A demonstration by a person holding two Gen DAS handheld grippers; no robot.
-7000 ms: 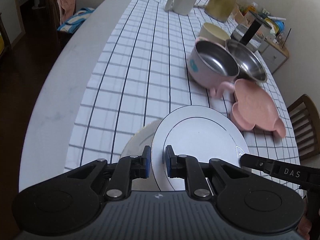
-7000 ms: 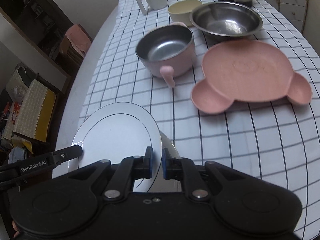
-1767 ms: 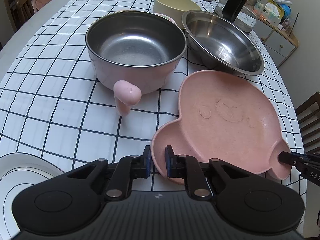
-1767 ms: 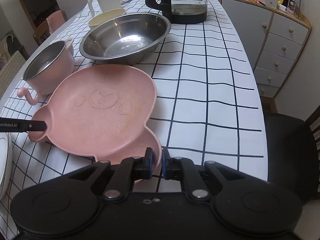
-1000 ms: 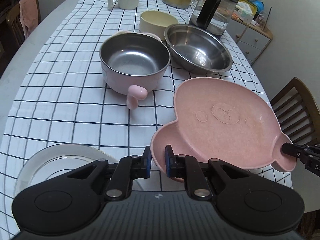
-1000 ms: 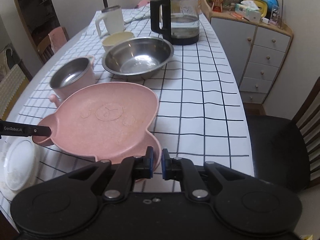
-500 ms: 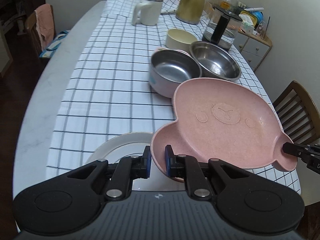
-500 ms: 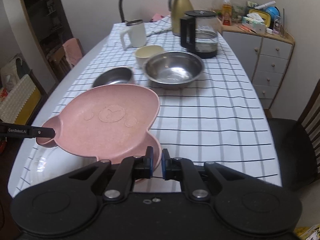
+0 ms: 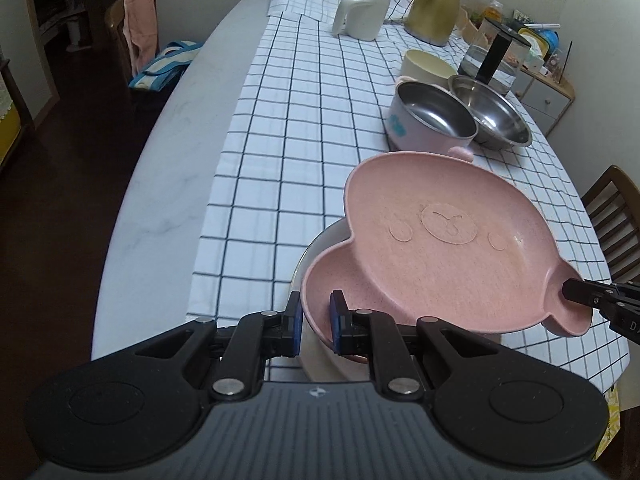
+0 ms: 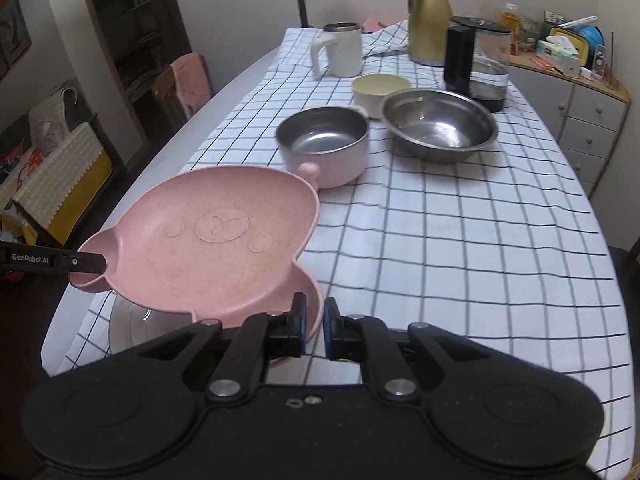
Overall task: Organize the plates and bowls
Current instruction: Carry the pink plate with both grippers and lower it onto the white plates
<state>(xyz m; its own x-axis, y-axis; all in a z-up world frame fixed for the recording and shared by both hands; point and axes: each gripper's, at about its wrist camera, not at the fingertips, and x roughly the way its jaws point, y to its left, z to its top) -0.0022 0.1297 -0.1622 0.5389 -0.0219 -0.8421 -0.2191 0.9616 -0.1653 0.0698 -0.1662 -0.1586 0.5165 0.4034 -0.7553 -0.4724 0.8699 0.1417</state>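
Observation:
A pink bear-shaped plate (image 9: 444, 252) (image 10: 212, 240) hangs in the air above the near end of the table. My left gripper (image 9: 315, 318) is shut on the rim of one ear and my right gripper (image 10: 314, 328) is shut on the rim of the other ear. Each gripper's tip shows in the other view, at the plate's far ear. Under the plate lies a white plate (image 9: 316, 248) (image 10: 128, 324), mostly hidden. Further back stand a pink steel-lined pot (image 9: 430, 122) (image 10: 324, 144), a steel bowl (image 9: 490, 114) (image 10: 438, 124) and a cream bowl (image 9: 426, 66) (image 10: 380, 88).
A white lidded mug (image 9: 362, 16), a gold thermos jug (image 10: 430, 16) and a glass kettle (image 10: 476, 60) stand at the far end of the checked cloth (image 9: 304, 128). Chairs stand on both sides of the table. A grey cabinet (image 10: 588, 128) is at the right.
Both grippers have carried the pink plate back toward the table's near end, away from the pot and bowls, until it hangs over the white plate. Both grips are unchanged.

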